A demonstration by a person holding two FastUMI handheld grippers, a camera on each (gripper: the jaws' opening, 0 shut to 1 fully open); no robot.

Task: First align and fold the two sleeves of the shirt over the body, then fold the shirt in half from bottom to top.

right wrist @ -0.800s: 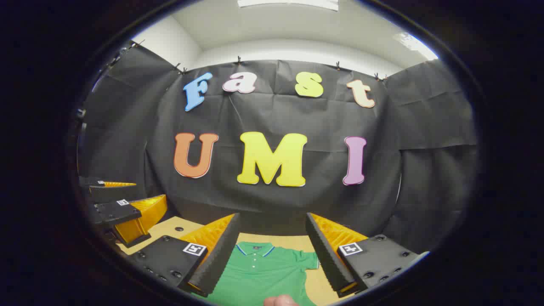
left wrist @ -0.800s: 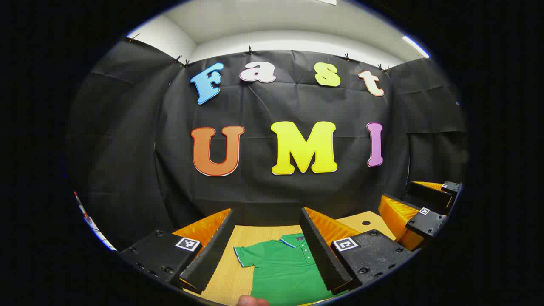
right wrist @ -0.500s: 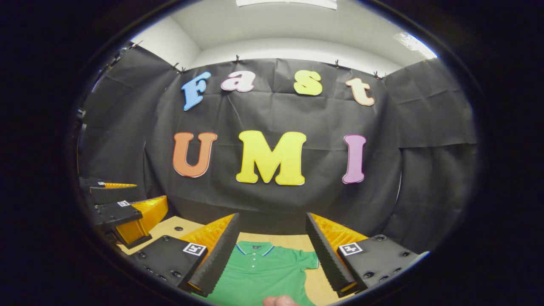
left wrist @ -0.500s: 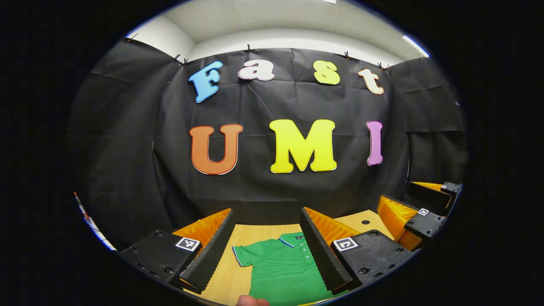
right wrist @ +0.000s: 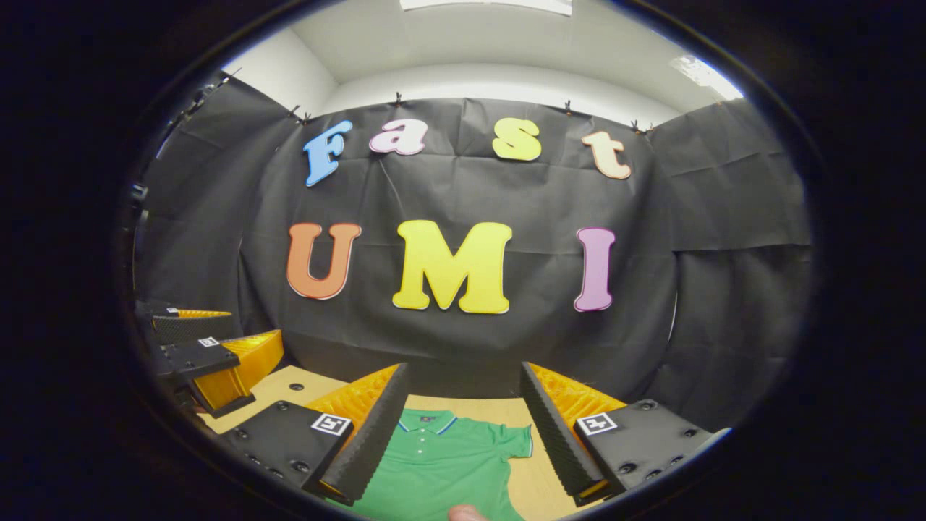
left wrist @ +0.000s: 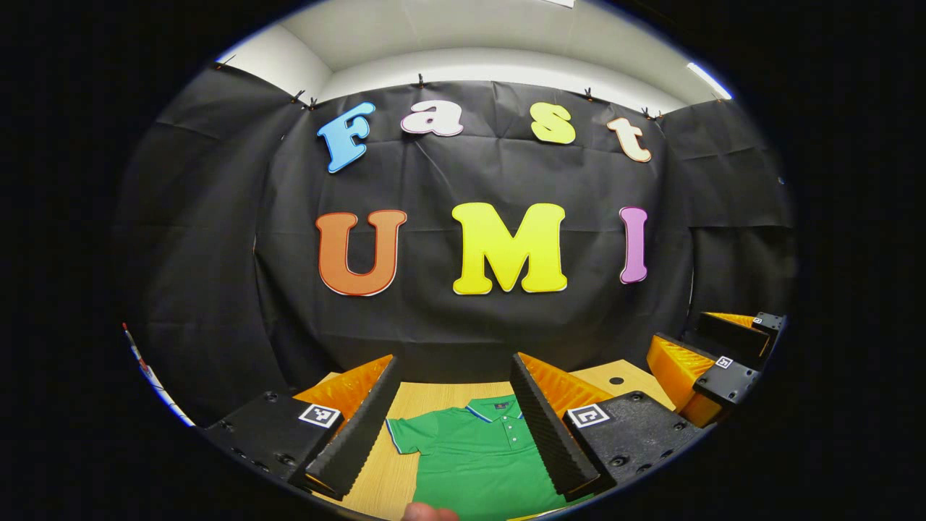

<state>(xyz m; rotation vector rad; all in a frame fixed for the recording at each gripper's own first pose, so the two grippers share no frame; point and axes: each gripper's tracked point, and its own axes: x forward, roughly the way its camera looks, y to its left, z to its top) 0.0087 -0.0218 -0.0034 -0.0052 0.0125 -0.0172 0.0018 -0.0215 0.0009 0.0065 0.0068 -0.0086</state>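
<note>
Green knit, the shirt lies flat on the wooden table, collar toward the far wall, both sleeves spread out. The left gripper hangs above its left sleeve, jaws spread, holding nothing; the right gripper, likewise spread and empty, hangs over the right. A risk: a pinch catching both layers would drag the body askew.

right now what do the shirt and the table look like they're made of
Shirt: soft green knit, probably cotton polo fabric, matte, with a ribbed striped collar and buttoned placket. Table: pale wood or wood-look laminate, going by its straight grain lines and smooth, flat surface.
</note>
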